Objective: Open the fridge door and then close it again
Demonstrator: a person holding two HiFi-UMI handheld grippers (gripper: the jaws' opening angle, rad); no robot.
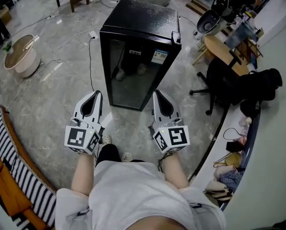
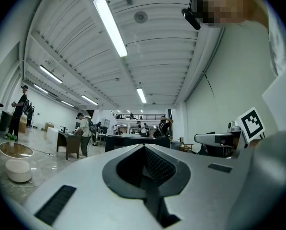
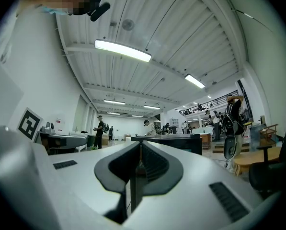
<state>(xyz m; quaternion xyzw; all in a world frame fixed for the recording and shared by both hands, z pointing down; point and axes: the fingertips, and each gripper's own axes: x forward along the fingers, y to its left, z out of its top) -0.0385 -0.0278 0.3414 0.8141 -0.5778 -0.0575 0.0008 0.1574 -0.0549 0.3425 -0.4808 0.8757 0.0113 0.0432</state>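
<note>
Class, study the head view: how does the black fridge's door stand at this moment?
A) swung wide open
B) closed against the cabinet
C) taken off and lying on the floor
B: the fridge has its glass door lying flat across the front, with no gap showing.

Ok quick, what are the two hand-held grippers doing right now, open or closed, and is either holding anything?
Left hand-held gripper: closed, holding nothing.
Right hand-held gripper: closed, holding nothing.
</note>
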